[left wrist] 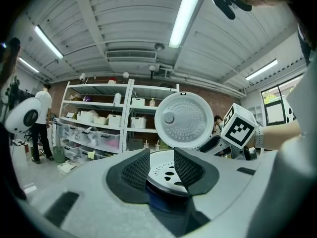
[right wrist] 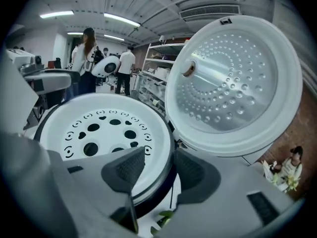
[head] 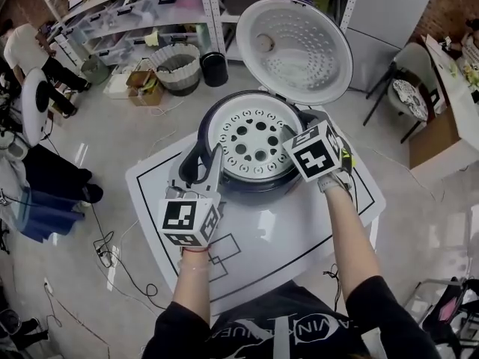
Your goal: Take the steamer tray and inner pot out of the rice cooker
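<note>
Lid raised; white perforated steamer tray [head: 253,142] sits in the dark rice cooker [head: 251,191]. Left gripper [left wrist: 162,165] and right gripper [right wrist: 159,170] jaws open at its rim; nothing removed yet.

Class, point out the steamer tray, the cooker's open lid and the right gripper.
steamer tray [head: 254,139]: head view, on its perforated white floor.
open lid [head: 296,47]: head view, on its dimpled inner plate.
right gripper [right wrist: 161,168]: right gripper view, midway between the tips of its open jaws.

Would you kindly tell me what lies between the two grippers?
The dark round rice cooker, holding the white perforated steamer tray, lies between the left gripper and the right gripper, as the head view shows.
</note>
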